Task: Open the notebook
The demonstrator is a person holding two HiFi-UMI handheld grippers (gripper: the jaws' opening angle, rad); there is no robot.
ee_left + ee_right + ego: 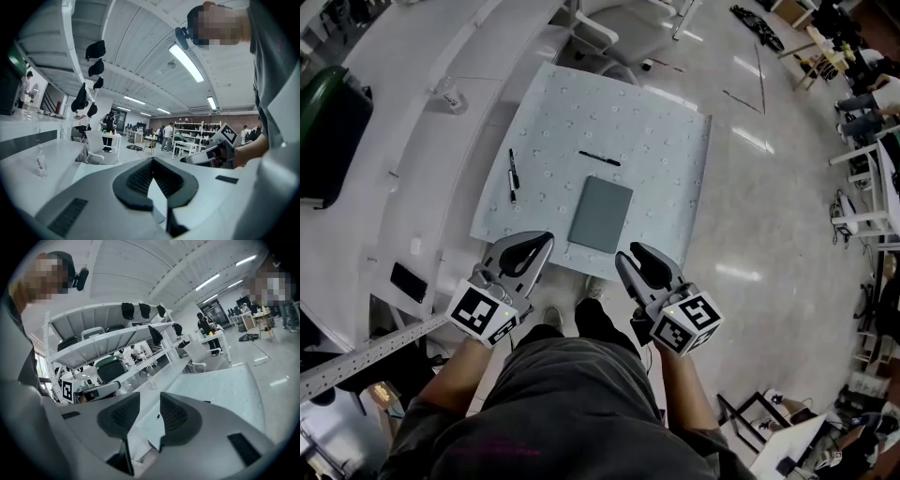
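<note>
Notebook (601,214) lies closed near the table (675,141) edge.

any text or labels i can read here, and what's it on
No text here can be read.
Notebook: plain cover, no print.
Left cube and right cube: square marker patterns only, no letters.
Shirt: faint pink print, too blurred to read.
Bottle: label too small to read.

The notebook (601,214) is grey-green, the dotted cloth (675,141) pale blue

The left gripper (534,246) hides part of the mat (666,141).
</note>
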